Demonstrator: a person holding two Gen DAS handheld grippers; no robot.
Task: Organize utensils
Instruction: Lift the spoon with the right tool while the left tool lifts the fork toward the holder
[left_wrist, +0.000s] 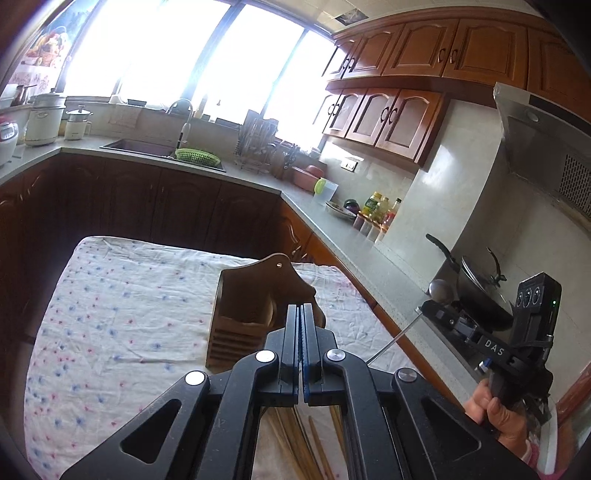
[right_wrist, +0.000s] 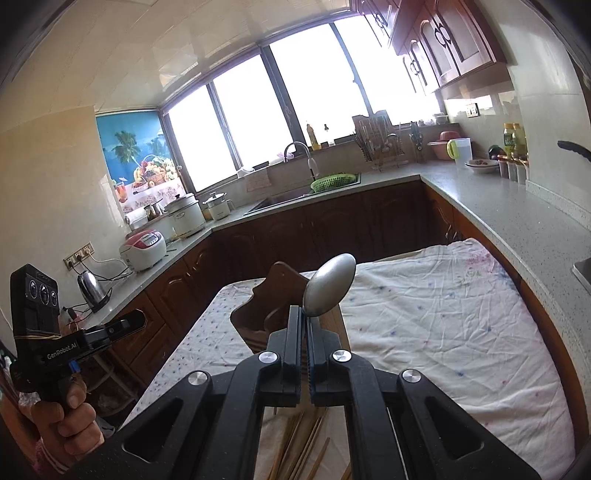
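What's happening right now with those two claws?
Left claw shut, empty. Right claw shut on spoon. Wooden holder ahead, nothing blocking.

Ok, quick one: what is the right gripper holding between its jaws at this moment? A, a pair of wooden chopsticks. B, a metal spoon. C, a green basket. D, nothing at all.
B: in the right wrist view the right gripper has its jaws shut on a metal spoon, whose bowl sticks up past the tips, above the wooden utensil holder.
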